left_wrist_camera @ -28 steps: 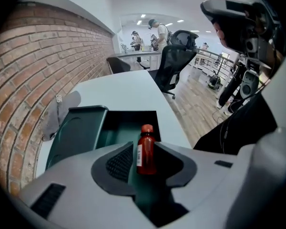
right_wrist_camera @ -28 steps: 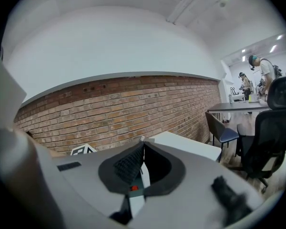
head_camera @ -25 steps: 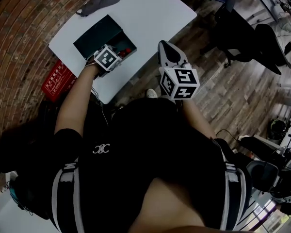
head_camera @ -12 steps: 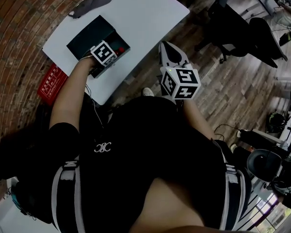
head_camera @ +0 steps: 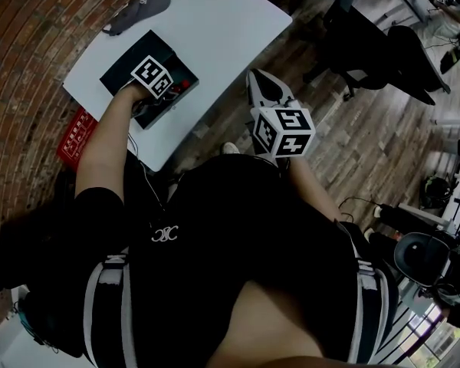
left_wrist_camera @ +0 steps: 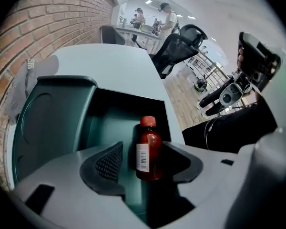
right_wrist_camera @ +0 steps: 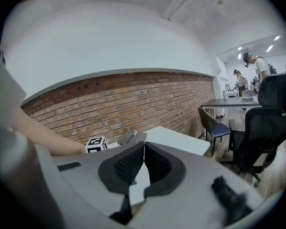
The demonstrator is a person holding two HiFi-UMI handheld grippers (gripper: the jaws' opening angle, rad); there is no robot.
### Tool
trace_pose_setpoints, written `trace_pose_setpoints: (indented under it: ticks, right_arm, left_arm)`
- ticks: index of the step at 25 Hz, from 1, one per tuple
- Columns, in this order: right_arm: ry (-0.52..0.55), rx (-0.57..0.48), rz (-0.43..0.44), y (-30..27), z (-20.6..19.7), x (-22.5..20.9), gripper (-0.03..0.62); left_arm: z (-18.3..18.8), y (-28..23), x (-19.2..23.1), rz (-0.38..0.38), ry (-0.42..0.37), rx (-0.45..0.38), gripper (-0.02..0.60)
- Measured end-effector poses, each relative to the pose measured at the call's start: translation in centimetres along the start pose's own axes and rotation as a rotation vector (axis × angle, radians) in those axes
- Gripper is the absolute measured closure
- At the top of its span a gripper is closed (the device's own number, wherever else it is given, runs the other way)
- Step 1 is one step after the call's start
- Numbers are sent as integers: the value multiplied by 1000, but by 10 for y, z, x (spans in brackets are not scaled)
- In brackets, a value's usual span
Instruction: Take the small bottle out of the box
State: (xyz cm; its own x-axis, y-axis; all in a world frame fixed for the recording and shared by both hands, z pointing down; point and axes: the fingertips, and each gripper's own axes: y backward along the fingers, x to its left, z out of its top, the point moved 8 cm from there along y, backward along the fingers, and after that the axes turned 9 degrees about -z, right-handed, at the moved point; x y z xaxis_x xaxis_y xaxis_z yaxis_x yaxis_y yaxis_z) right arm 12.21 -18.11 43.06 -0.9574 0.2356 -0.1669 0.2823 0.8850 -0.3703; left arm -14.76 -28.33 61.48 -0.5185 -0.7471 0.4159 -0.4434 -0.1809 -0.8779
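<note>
The left tongs [left_wrist_camera: 142, 146] reach down into the dark box [left_wrist_camera: 62, 123], which sits on the white bench [left_wrist_camera: 119, 70] close to its left edge, beside the brick wall [left_wrist_camera: 47, 27]. Their jaws are opening and stand wide. The small bottle [left_wrist_camera: 148, 151] is between them, in the sunken compartment on the right side of the box. The left pad is clear of the bottle, with a gap showing. The right pad is just beside it, and no squeeze is visible. The bottle is reddish-brown with a red cap and a white label bearing a barcode, and its cap points away from the tongs. I cannot tell whether it stands or lies in the compartment. The left part of the box is a shallower panel with a round recess.

In the head view, the marker cube of the left tongs covers the right end of the box. A dark cap [head_camera: 138, 8] lies on the far part of the bench, well apart from the box. A red case [head_camera: 75, 129] sits on the floor just off the bench's left side.

The right tongs [right_wrist_camera: 143, 161] are held in the air off the near right side of the bench, over the wooden floor [head_camera: 383, 129]. Their jaws are closed together with nothing between them. A black office chair [right_wrist_camera: 271, 118] stands to the right.
</note>
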Motion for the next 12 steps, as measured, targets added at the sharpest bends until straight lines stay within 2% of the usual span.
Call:
trace_pose_setpoints:
  ticks: [4, 9, 12]
  right_arm:
    - [-16, 29, 1, -3, -6, -7, 565]
    - [-21, 55, 17, -11, -7, -9, 565]
    - [-21, 67, 20, -15, -9, -13, 565]
  left_arm:
    - [5, -3, 1, 25, -9, 0, 324]
    - [6, -28, 3, 160, -94, 64, 344]
    - [8, -31, 5, 154, -74, 55, 348]
